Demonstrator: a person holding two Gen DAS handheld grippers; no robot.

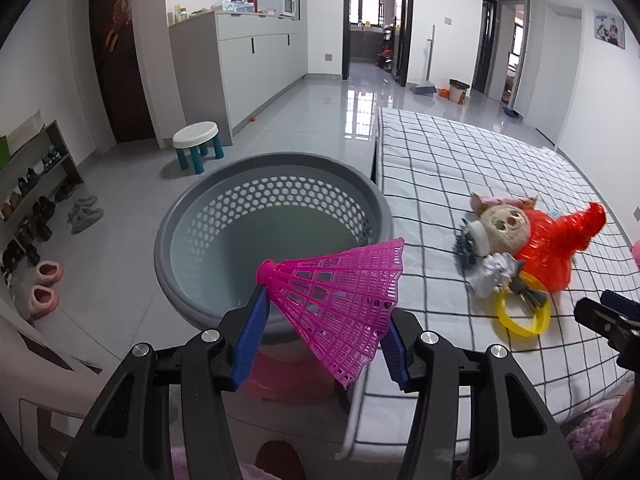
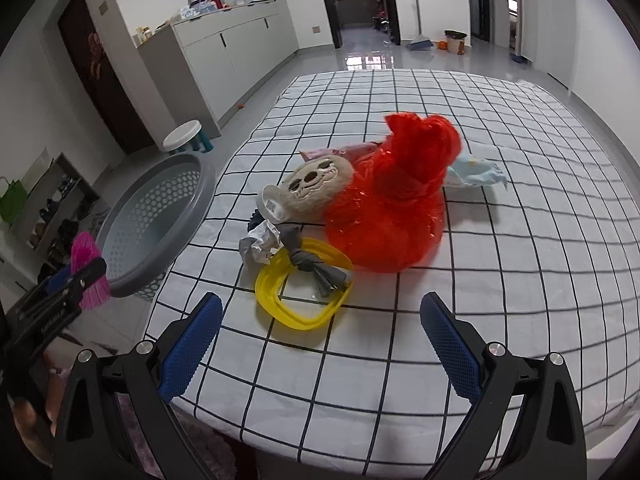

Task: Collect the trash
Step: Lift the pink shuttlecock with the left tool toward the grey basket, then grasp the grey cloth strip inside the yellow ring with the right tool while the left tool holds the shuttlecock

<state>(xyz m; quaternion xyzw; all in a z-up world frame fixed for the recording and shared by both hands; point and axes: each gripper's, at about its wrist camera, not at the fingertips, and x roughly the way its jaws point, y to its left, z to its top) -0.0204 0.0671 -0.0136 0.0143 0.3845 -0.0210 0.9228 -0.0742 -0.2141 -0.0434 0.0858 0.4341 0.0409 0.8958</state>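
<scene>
My left gripper [image 1: 324,320] is shut on a pink plastic shuttlecock [image 1: 340,300] and holds it over the near rim of a grey perforated basket [image 1: 224,208]. The same gripper and shuttlecock [image 2: 86,256] show at the left of the right wrist view, by the basket [image 2: 160,216]. My right gripper [image 2: 320,316] is open and empty above the checked bed cover, just short of a yellow plastic ring [image 2: 280,300]. Behind the ring lie a knotted grey rag [image 2: 316,272], crumpled foil [image 2: 260,246], a plush toy [image 2: 316,188], a red plastic bag [image 2: 392,208] and a pale wrapper [image 2: 476,174].
The checked bed cover [image 2: 480,280] spreads to the right and far side. The basket stands on a pink stool [image 1: 288,376] beside the bed. A shoe rack [image 1: 28,200] and slippers [image 1: 44,288] are at the left. A white stool [image 1: 196,140] stands on the tiled floor.
</scene>
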